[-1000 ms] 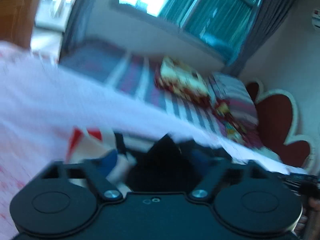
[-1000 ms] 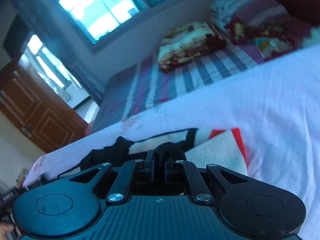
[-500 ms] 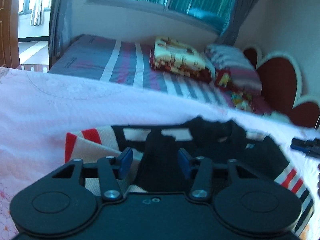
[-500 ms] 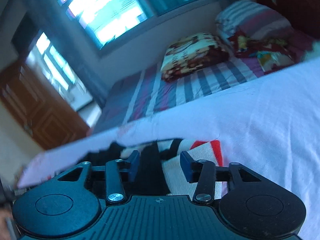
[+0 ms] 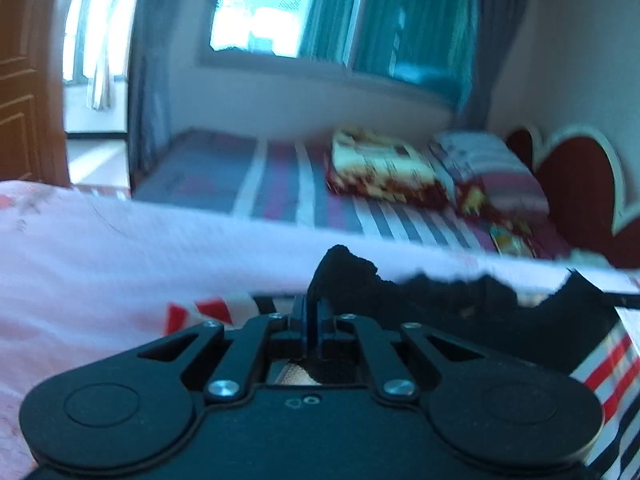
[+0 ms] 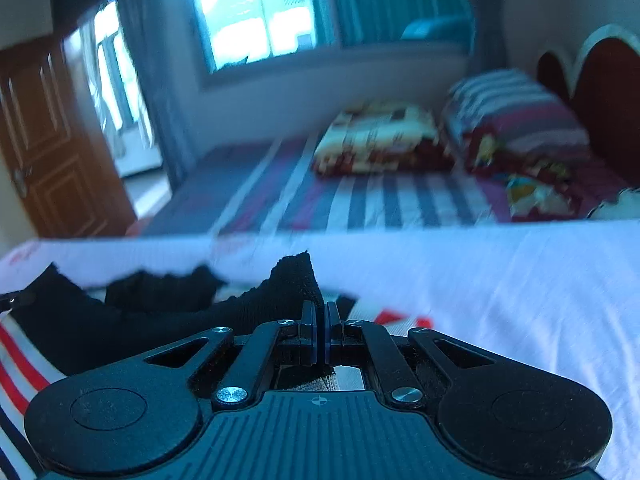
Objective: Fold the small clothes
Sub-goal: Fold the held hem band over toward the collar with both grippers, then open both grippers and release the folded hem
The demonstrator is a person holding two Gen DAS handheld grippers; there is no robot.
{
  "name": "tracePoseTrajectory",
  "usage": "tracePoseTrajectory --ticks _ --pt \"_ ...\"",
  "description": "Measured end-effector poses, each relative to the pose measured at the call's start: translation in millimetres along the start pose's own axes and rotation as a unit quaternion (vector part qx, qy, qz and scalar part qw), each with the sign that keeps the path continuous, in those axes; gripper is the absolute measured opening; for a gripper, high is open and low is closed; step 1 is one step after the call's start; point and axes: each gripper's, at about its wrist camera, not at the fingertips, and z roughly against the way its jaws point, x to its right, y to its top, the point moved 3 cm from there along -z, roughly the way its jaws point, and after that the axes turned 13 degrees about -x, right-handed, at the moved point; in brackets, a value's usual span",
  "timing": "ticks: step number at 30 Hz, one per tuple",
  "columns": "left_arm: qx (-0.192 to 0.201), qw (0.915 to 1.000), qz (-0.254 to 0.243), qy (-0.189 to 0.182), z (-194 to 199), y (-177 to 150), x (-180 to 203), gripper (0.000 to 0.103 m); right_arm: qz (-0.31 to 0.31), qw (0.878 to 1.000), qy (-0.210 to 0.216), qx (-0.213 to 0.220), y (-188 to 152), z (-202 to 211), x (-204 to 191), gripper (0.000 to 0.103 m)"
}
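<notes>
Your left gripper (image 5: pixel 311 314) is pressed together on a black edge of the garment (image 5: pixel 460 312), which rises in a peak just above the fingers at the centre of the frame. Your right gripper (image 6: pixel 320 320) likewise pinches a black fold of the same garment (image 6: pixel 160 312), its fabric spreading toward the lower left. The striped red, white and black cloth lies on the pale sheet (image 6: pixel 500 300) of the bed.

A striped bed (image 6: pixel 400 200) holds a patterned pillow (image 6: pixel 380 136) beneath a window (image 6: pixel 256 12).
</notes>
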Motion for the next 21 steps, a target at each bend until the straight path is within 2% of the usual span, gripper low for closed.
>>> tracePoseTrajectory --ticks 3,7,8,9,12,13,14,15,16,17,18,19,21 --pt "-0.008 0.9999 0.001 0.007 -11.0 9.6 -0.6 0.003 0.002 1.0 -0.007 -0.006 2.1 -5.5 -1.0 0.002" --pt "-0.075 0.9957 -0.036 0.04 -48.2 12.5 6.6 0.003 -0.024 0.997 -0.032 -0.058 -4.0 -35.0 10.0 0.002" --pt "-0.09 0.9941 -0.043 0.043 -55.4 9.1 6.6 0.004 -0.025 0.997 -0.035 -0.058 -8.4 -38.4 11.6 0.002" --pt "-0.083 0.9948 -0.041 0.043 -56.1 6.4 6.0 0.004 -0.024 0.998 -0.036 -0.049 -11.3 -38.3 12.2 0.002" --pt "-0.078 0.9955 -0.041 0.036 -52.2 4.9 3.9 0.013 -0.026 0.998 -0.036 -0.046 -13.8 -34.0 12.5 0.002" --pt "-0.076 0.9962 -0.03 0.03 -48.3 4.2 -0.4 0.025 -0.024 0.998 -0.036 -0.048 -13.2 -30.6 12.4 0.005" --pt "-0.069 0.9969 -0.013 0.035 -40.3 5.2 -3.5 0.033 -0.02 0.998 -0.042 -0.043 -11.0 -23.2 10.1 0.023" --pt "-0.043 0.9981 -0.013 0.042 -27.8 6.0 -0.5 0.043 -0.009 0.999 -0.04 -0.022 -8.8 -11.0 5.6 0.049" --pt "-0.01 0.9989 -0.027 0.039 -14.4 4.1 8.5 0.054 0.008 1.0 -0.025 0.007 -7.3 1.2 -3.4 0.059" --pt "0.006 0.9988 -0.04 0.028 -7.4 3.2 22.0 0.058 0.024 0.999 -0.013 0.018 -4.9 6.4 -14.2 0.062" --pt "0.003 0.9988 -0.048 0.013 -7.4 5.0 36.9 0.059 0.041 0.999 0.001 0.01 -2.5 4.7 -27.8 0.062" --pt "-0.004 0.9984 -0.055 -0.008 -11.9 5.8 54.2 0.06 0.056 0.998 0.011 -0.001 0.6 -1.5 -43.2 0.062" --pt "-0.03 0.996 -0.079 -0.028 -28.2 4.5 89.1 0.06 0.088 0.996 0.016 -0.032 3.8 -20.7 -75.9 0.062"
